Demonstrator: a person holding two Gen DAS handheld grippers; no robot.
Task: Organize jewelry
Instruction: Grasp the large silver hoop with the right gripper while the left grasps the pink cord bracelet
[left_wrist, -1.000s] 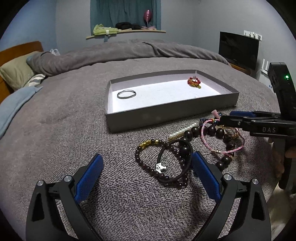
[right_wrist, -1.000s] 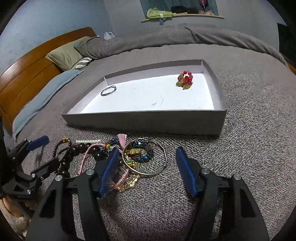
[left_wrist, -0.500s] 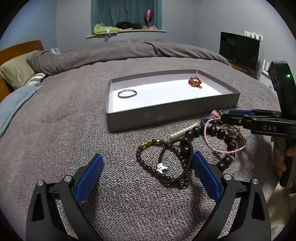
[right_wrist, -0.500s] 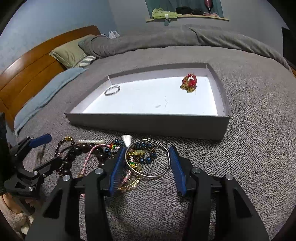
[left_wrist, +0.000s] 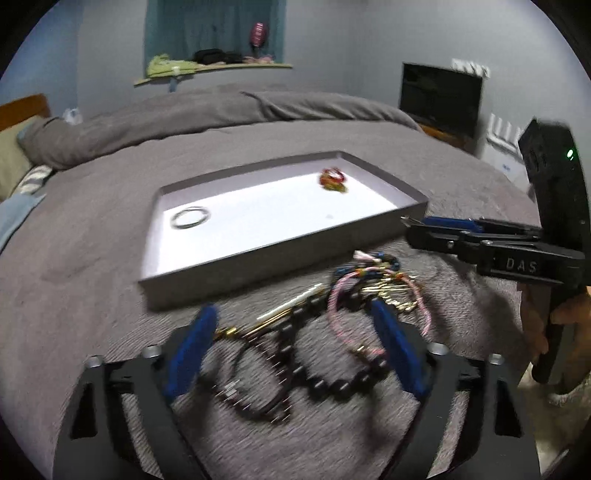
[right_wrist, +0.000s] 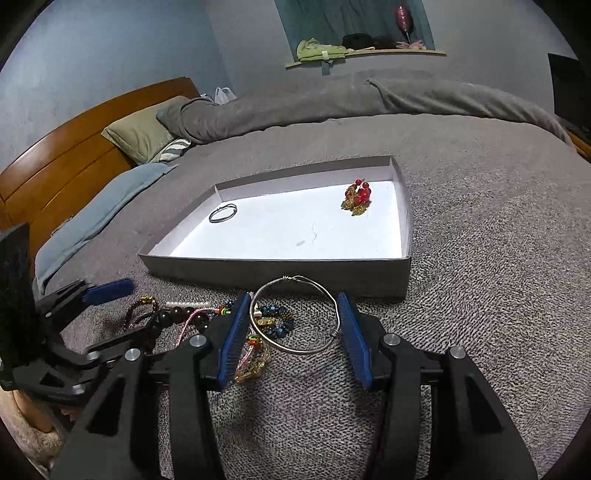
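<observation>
Silver bangle (right_wrist: 295, 315) is clamped between the right gripper (right_wrist: 293, 334) pads, lifted just near of the grey tray (right_wrist: 280, 271). Left gripper (left_wrist: 295, 350), jaws just narrowing yet apart, straddles the dark bead bracelets (left_wrist: 295, 365) on the blanket (right_wrist: 480, 258).

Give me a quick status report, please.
Right gripper just closed on silver bangle. Left gripper closing around dark bead bracelets, contact unclear. Tray ahead, path clear.

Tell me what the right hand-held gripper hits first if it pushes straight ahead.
Probably the near wall of the grey tray, just beyond the silver bangle clamped in the right hand-held gripper; depth is uncertain.
</observation>
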